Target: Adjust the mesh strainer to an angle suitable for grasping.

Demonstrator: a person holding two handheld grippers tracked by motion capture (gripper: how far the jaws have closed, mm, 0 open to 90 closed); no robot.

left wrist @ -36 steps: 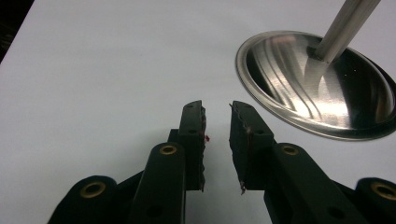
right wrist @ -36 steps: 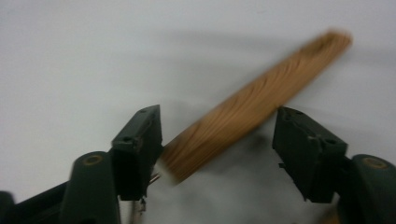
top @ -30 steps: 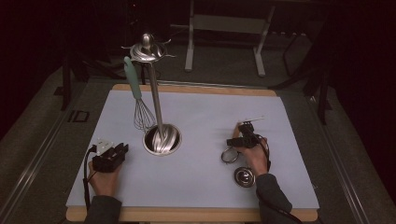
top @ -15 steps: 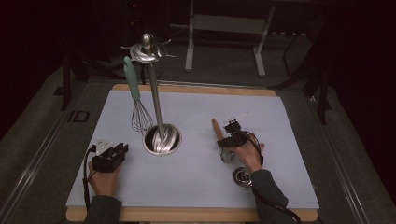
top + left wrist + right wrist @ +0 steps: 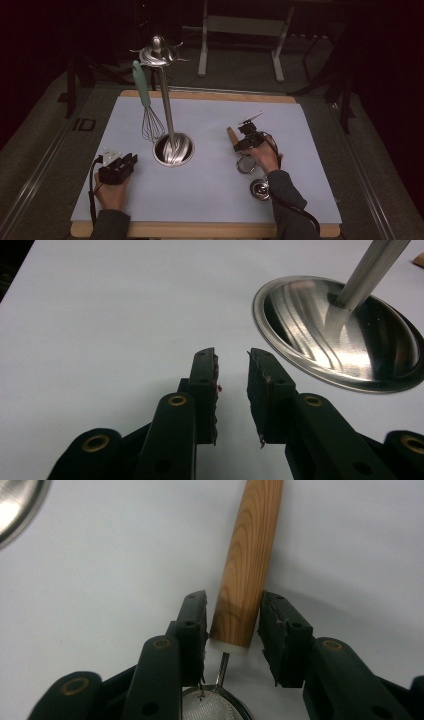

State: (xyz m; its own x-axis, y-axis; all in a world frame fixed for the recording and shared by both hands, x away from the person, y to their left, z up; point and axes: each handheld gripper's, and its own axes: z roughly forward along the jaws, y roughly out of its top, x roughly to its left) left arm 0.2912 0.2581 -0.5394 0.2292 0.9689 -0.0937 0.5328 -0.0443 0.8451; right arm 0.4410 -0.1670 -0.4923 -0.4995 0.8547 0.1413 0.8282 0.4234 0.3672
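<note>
Wooden and pale, the handle of the small strainer (image 5: 247, 565) lies flat on the white worktop (image 5: 210, 200) between the two black jaws of the right tongs (image 5: 231, 625). The jaws stand apart on either side of its lower end, the left one close against the grain and the right one a little off it, so they flank the handle without clamping it. A white ferrule caps that end, a thin wire stem runs from it, and the round mesh bowl with its metal rim sits just below, under the jaws. In the high view the right hand (image 5: 266, 156) reaches forward from a dark sleeve at the worktop's right half, its tongs angled toward the far left, the handle (image 5: 232, 136) poking out beyond them. A small round metal piece (image 5: 259, 189) rests by the wrist.

The left tongs (image 5: 232, 385) rest low near the worktop's left front, the left hand (image 5: 111, 192) behind them, jaws moderately parted around nothing but bare surface. Ahead of them stands a polished steel stand (image 5: 173, 149): a dished round base with swirled reflections and a slim upright pole. A wire whisk (image 5: 150, 122) with a mint-green handle hangs from its top.
</note>
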